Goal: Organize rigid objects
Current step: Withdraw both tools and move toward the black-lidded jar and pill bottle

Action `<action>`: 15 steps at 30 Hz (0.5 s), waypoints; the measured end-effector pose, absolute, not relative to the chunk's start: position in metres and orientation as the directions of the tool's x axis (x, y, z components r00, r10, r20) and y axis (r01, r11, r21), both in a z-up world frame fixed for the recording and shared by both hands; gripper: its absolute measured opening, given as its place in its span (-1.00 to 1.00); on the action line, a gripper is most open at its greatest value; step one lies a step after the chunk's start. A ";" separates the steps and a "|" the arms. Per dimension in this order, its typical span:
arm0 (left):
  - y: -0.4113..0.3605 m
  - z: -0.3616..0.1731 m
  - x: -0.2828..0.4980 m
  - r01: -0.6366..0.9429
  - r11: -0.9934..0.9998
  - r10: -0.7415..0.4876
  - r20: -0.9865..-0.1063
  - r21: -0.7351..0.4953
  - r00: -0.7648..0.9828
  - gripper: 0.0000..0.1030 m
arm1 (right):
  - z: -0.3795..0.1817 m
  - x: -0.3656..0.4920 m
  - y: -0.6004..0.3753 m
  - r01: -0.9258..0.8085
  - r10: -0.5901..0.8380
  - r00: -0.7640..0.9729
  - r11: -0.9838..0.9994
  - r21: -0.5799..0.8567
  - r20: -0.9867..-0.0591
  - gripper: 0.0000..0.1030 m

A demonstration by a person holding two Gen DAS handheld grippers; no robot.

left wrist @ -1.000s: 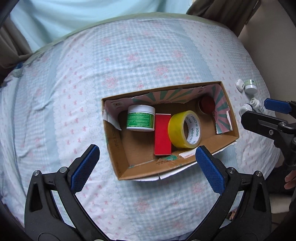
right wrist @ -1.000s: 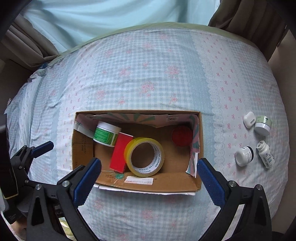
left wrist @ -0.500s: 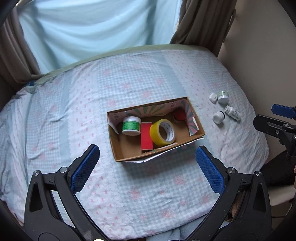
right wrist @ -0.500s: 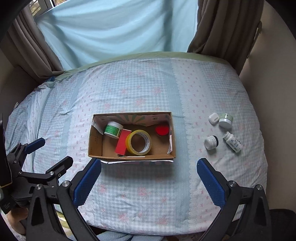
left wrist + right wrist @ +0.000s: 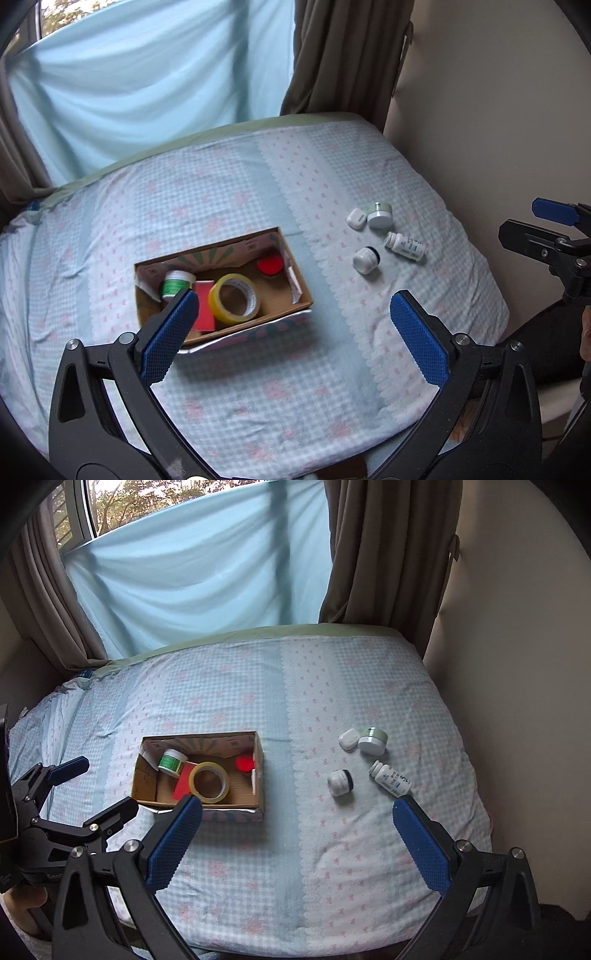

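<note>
The right gripper [image 5: 295, 834] fills the bottom of its own frame with its blue pads spread wide and nothing between them; the left gripper [image 5: 293, 334] is likewise wide and empty at the bottom of its view. Both hang well above the bed [image 5: 258, 686], tilted down toward it from the near edge.

Just above the left pad in the right wrist view sits the cardboard box [image 5: 258, 771], already holding a green-labelled jar [image 5: 171, 761], a red block [image 5: 183, 783], a roll of yellow tape [image 5: 208, 782] and a red-lidded pot [image 5: 245, 763]. To the right of centre, loose on the sheet, lie a white case [image 5: 348, 739], a pale-green jar [image 5: 373, 740], a black-banded jar [image 5: 340, 782] on its side and a small white bottle [image 5: 390, 778], also on its side.

The likely step is fetching one of these four (the right gripper is nearer them). To do it well, it should descend squarely over one item, straddle its narrow width, and avoid nudging the neighbours, since the case and pale-green jar touch.
</note>
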State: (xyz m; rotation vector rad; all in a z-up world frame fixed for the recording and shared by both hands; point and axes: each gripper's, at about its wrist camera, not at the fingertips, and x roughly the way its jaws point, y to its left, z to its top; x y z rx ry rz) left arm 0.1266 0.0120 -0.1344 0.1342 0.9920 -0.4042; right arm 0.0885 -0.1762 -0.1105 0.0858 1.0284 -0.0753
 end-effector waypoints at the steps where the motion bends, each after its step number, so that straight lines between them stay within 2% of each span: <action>1: -0.002 -0.137 0.126 0.382 0.921 -0.264 -0.833 -0.069 0.486 1.00 | -0.115 0.090 -0.191 0.092 -0.015 0.513 0.995 0.038 -0.858 1.00; 9: -0.100 -0.180 0.147 0.267 0.959 -0.216 -0.859 -0.097 0.463 1.00 | -0.156 0.120 -0.295 -0.091 0.065 0.516 0.996 0.021 -0.854 1.00; 15: -0.139 -0.228 0.169 0.149 0.977 -0.199 -0.901 -0.153 0.385 1.00 | -0.195 0.155 -0.349 -0.188 0.129 0.487 0.981 0.040 -0.864 1.00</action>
